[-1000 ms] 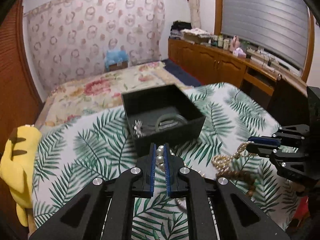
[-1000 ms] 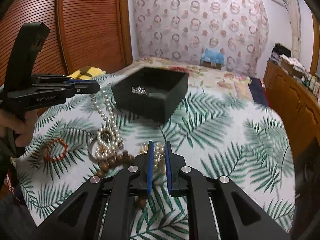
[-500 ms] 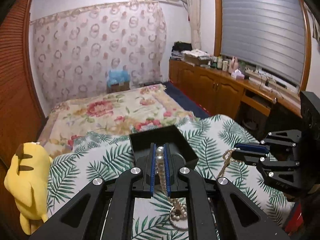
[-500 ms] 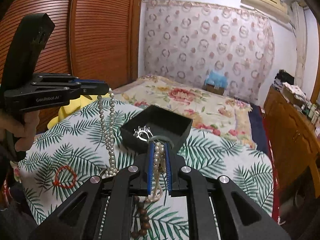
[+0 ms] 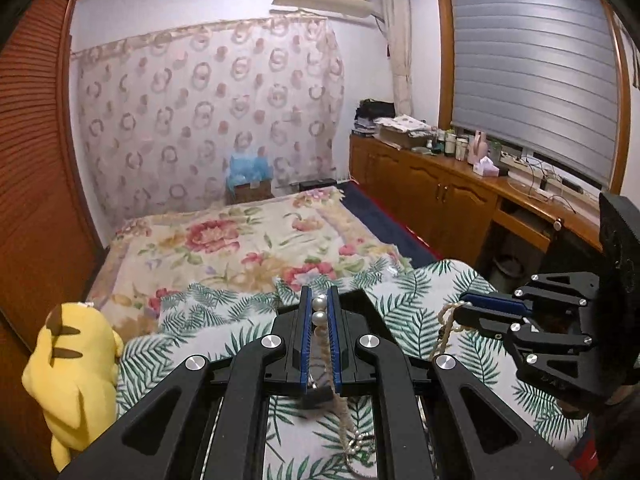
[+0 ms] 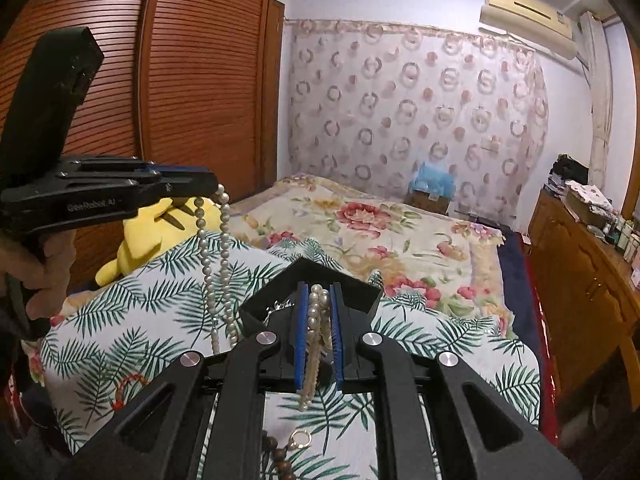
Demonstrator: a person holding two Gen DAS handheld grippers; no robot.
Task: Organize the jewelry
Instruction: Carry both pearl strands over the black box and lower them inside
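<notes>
hanging from both grippers: a long strand of white round pearls (image 5: 319,316), lifted above the palm-leaf print cloth (image 6: 120,320). left gripper (image 5: 319,308) is clenched on one part of the strand, pearls pinched between its blue pads. right gripper (image 6: 319,300) is clenched on another part, several loops bunched between its pads and dangling below.

left wrist view only: the strand runs down under the left gripper's frame to a small loose heap on the cloth at the bottom edge; the right gripper sits off to the right with beige-looking beads hanging from its tip.

right wrist view only: two lines of pearls drop from the left gripper's tip toward the cloth, a hand (image 6: 44,272) gripping its handle. open black square box (image 6: 316,280) sits on the cloth just behind the right gripper's tips, something silvery inside, mostly hidden. red bead bracelet (image 6: 128,388) lies on the cloth at lower left; dark wooden bead string (image 6: 276,452) and a gold ring clasp (image 6: 300,438) lie under the frame.

yellow plush toy (image 5: 72,364) lies at the cloth's edge, floral bedspread (image 5: 240,240) beyond.
</notes>
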